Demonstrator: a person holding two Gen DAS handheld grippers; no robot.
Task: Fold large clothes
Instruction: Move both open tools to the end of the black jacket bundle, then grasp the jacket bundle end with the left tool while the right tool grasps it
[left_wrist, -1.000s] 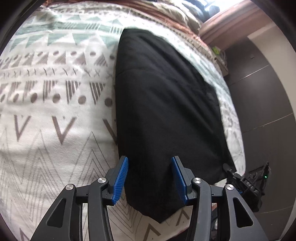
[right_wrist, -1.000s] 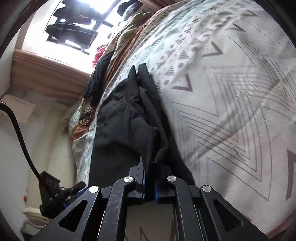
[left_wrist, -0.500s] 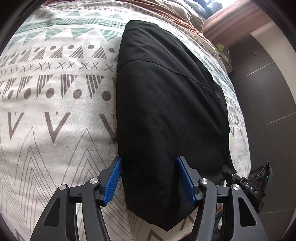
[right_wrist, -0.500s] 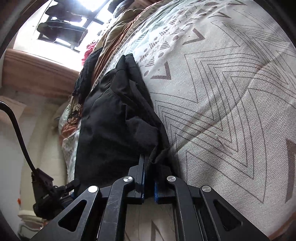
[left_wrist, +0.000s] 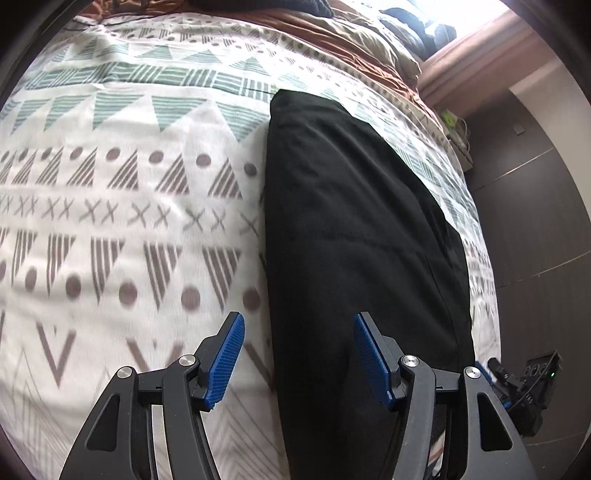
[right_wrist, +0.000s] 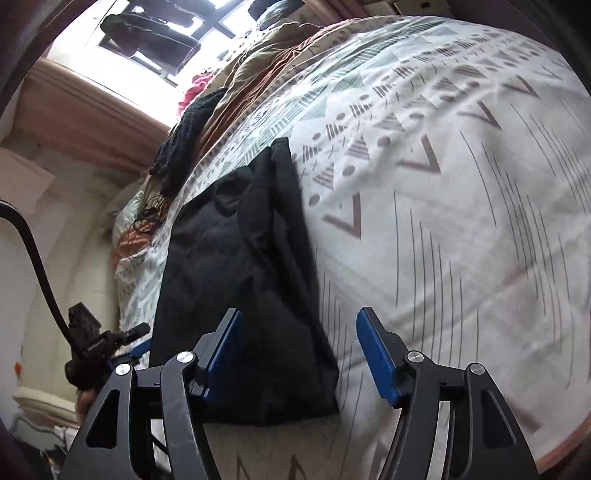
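Left wrist view. The black garment (left_wrist: 354, 236) lies as a long, narrow folded strip on the patterned bedspread (left_wrist: 122, 206), running lengthwise from the near bed edge toward the brown blanket (left_wrist: 332, 40) bunched beyond its far end. The left gripper (left_wrist: 297, 356) hangs over the near end of the garment with its blue pads spread apart; the jaws have just been opening further, and nothing is pinched between them, one pad standing over the bedspread just beside the garment's left edge and the other over the cloth. The right gripper's body shows at the frame's lower right, just beside the garment's right edge.

Right wrist view. The same garment (right_wrist: 240, 280) appears with its near end squared off on the bedspread (right_wrist: 461, 206). The right gripper (right_wrist: 297, 356) has just been opening; its pads are apart and the cloth lies released under and between them, not clamped. A ridge along the garment's right side suggests a doubled layer, though motion blur makes this uncertain.

Step in hand, by judgement: a lengthwise fold has been laid down and let go. The next move likely calls for both grippers to take the near end's corners and carry them toward the far end, halving the strip
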